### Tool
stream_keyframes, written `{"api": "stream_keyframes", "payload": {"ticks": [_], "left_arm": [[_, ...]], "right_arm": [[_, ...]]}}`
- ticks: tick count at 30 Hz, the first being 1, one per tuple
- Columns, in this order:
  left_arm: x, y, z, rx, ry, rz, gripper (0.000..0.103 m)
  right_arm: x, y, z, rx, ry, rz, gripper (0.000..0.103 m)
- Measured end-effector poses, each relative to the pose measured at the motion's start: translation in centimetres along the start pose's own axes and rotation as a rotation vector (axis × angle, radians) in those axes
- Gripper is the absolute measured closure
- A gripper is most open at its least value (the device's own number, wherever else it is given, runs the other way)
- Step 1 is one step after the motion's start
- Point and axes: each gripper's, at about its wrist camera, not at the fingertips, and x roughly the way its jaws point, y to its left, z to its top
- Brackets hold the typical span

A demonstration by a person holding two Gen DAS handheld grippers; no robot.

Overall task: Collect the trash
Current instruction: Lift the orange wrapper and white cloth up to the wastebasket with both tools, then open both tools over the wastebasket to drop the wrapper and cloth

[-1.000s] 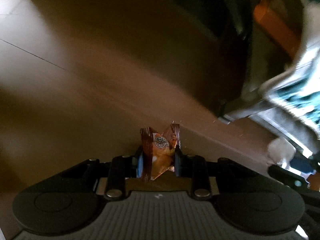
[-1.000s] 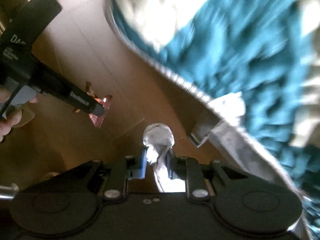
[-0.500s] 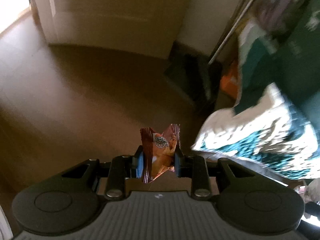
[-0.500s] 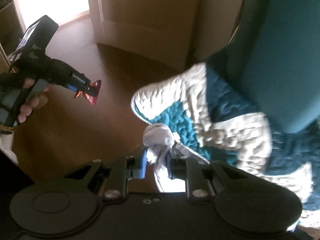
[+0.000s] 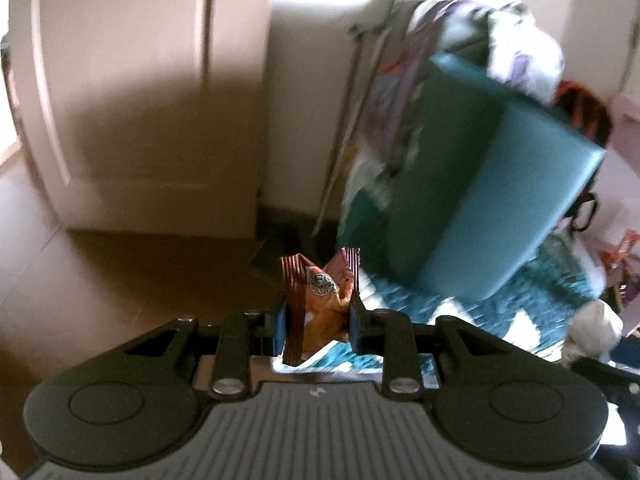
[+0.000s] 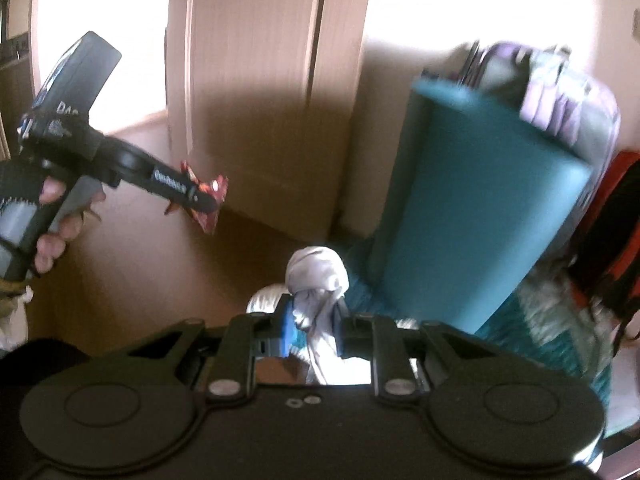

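My left gripper (image 5: 318,318) is shut on an orange and brown snack wrapper (image 5: 320,304), held up in the air above the wooden floor (image 5: 120,276). My right gripper (image 6: 316,326) is shut on a crumpled white tissue (image 6: 316,280). In the right wrist view the left gripper (image 6: 202,204) shows at the left, in a hand, with the wrapper (image 6: 208,196) in its tip. The tissue also shows at the right edge of the left wrist view (image 5: 596,328).
A teal cushion (image 5: 488,200) stands on a teal and white rug (image 5: 540,280) to the right, also in the right wrist view (image 6: 472,200). Pale doors (image 5: 132,100) and a wall lie ahead. Clothes and bags (image 5: 520,52) pile behind the cushion.
Both grippers have lifted and tilted up from the floor, still holding the wrapper and the tissue. The view now takes in the doors and the cushion instead of the floor and rug.
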Motion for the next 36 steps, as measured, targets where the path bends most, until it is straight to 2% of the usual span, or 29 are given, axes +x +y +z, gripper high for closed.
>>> {"api": "stream_keyframes", "payload": {"ticks": [5,9,16,22,27,33,36], "left_arm": [[-2.4,-4.6,2.9,0.053,-0.076,-0.036,0.075],[-3.6,-7.9,6.0,0.081,-0.129,-0.060,0.075],[-3.0,-12.7,11.7,0.095,-0.162,-0.105,0.075],[-0.7,-15.8,15.2,0.132,-0.171,-0.107,0.075],[2.5,-17.7,17.3,0.164,-0.142,-0.097,0.075],[7.2,-19.5,18.1,0.207,-0.070,-0.090,0.075],[9.3,-20.0,17.7,0.227,-0.025,-0.082,0.075]], "right_arm": [[-2.6,-2.1,2.6,0.010,-0.089,-0.031,0.084],[-5.1,-4.9,6.4,0.046,-0.161,-0.063,0.084],[-5.6,-11.2,12.6,0.136,-0.268,-0.089,0.084],[-2.9,-16.8,16.3,0.238,-0.317,-0.090,0.084],[-0.9,-20.2,17.9,0.341,-0.354,-0.056,0.083],[3.9,-24.8,17.7,0.489,-0.310,-0.004,0.081],[6.5,-25.6,16.5,0.496,-0.250,-0.019,0.081]]}}
